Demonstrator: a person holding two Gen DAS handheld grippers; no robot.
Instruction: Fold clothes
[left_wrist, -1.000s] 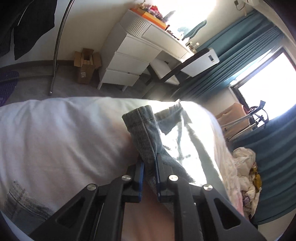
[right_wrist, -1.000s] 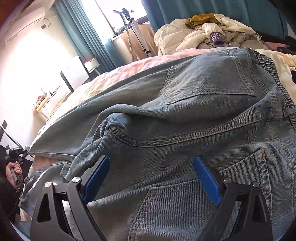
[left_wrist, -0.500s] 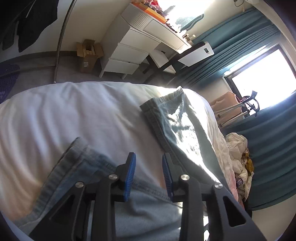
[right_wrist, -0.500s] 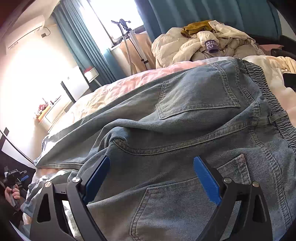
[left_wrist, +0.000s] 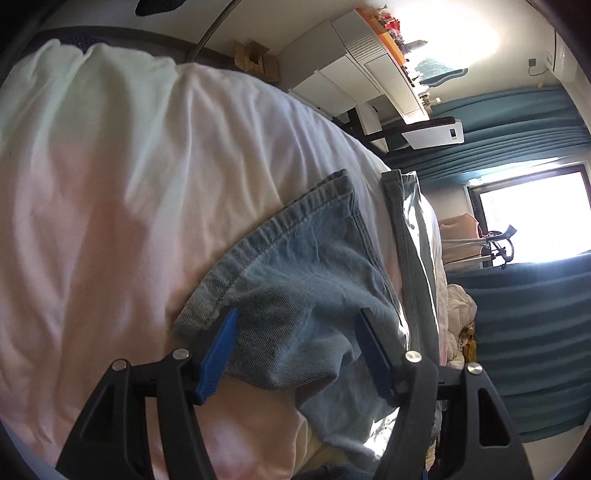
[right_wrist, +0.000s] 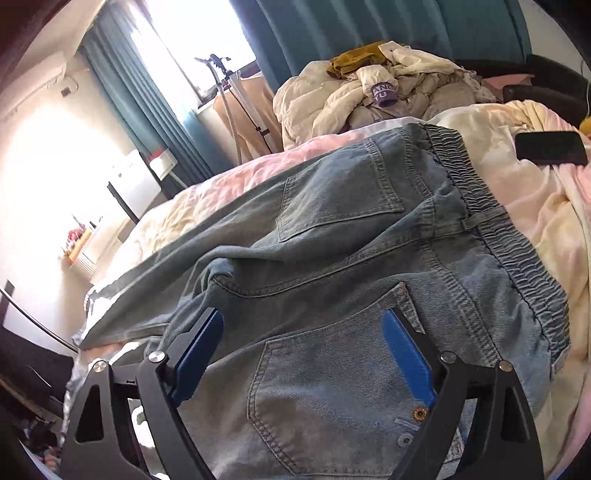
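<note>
Blue pads of the left gripper (left_wrist: 299, 350) are spreading apart above a hemmed leg end of the jeans (left_wrist: 295, 280), gripping nothing. The right gripper (right_wrist: 303, 343) hangs wide but narrowing over the seat of the jeans (right_wrist: 369, 258), near a back pocket (right_wrist: 332, 387), pads clear of cloth. The jeans lie spread on the pale bed (left_wrist: 129, 166); a black phone (right_wrist: 550, 147) rests beyond the waistband.
</note>
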